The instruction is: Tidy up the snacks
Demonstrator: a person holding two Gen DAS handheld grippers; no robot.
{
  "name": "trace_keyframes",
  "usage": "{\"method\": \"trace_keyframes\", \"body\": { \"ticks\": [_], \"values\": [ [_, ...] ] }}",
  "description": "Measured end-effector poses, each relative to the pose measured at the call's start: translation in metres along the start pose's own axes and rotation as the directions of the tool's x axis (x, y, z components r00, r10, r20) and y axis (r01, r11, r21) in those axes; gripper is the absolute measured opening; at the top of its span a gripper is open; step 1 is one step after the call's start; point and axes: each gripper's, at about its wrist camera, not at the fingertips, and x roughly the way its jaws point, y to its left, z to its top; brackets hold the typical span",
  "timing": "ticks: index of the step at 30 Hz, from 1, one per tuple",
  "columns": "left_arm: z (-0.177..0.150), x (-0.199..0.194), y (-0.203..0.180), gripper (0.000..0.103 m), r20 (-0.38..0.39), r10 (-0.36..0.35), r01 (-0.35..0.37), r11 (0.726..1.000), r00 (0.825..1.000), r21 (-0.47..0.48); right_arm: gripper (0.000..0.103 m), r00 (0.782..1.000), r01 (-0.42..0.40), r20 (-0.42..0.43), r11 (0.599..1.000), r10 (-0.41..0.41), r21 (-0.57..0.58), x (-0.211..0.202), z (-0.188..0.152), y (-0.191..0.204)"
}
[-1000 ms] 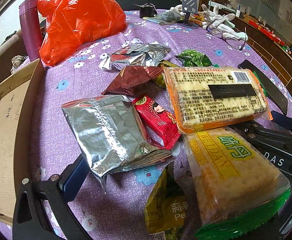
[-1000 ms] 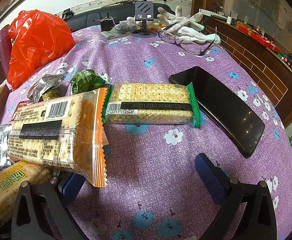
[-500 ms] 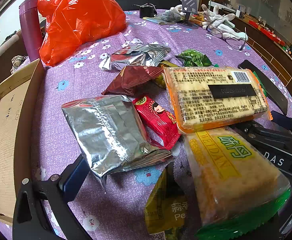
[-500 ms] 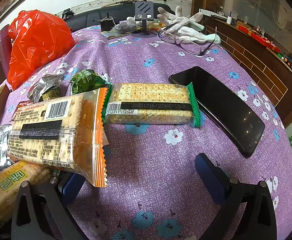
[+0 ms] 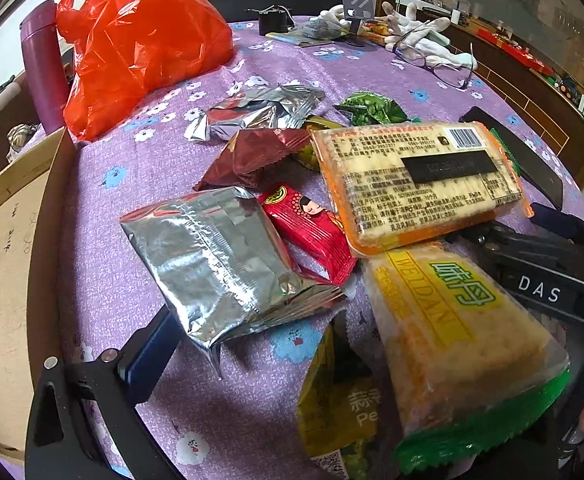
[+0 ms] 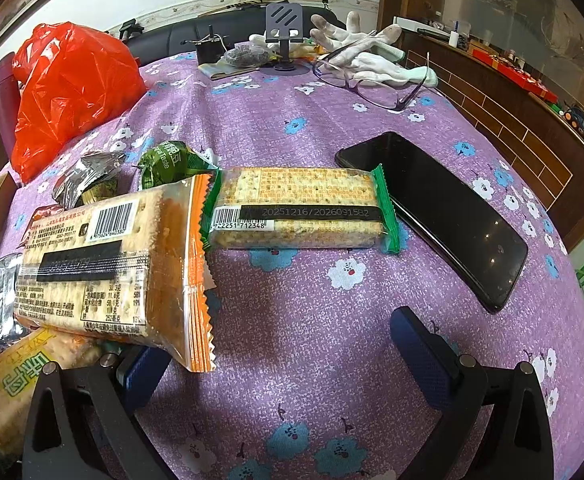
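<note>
Snacks crowd the purple floral tablecloth (image 6: 292,340): left, a slippery silver foil pouch (image 5: 220,256); centre, the stiff, breakable orange cracker pack (image 6: 104,260), best gripped across its sides. Right gripper (image 6: 276,364) gapes empty; left gripper's (image 5: 331,360) spread seems wide, partly hidden.

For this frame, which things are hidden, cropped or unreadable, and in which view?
- Left claw: in the left wrist view its right finger is buried under the green-edged cracker pack, so its opening is unclear.
- Yellow snack pouch: same view, cut by the bottom edge and overlapped by that pack.
- Black phone: mostly behind the orange-edged cracker pack there; whole in the right wrist view.
- Cardboard box: cropped by the left edge.
</note>
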Motion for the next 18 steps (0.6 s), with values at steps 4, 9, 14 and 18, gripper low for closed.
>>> {"method": "trace_keyframes", "body": {
  "ticks": [4,9,14,18],
  "values": [
    [-0.001,-0.001,-0.003,0.103,-0.001,-0.007,0.007,1.000,1.000,0.008,0.102,1.000,-0.011,-0.013,1.000,0.010,-0.015,0.002,0.002,-0.001],
    [0.000,-0.001,-0.003,0.103,-0.011,-0.013,0.013,1.000,1.000,0.024,0.102,0.999,-0.029,-0.033,0.999,0.028,-0.037,0.001,0.003,-0.002],
    [0.000,-0.002,-0.004,0.103,-0.015,-0.018,0.019,0.999,1.000,0.028,0.102,0.999,-0.036,-0.039,0.998,0.035,-0.047,0.000,0.002,-0.004],
    [-0.003,-0.005,-0.002,0.103,-0.004,-0.036,0.036,0.999,0.999,0.020,0.102,0.996,-0.086,-0.014,0.996,0.087,0.033,-0.008,-0.003,-0.018]
  ]
}}
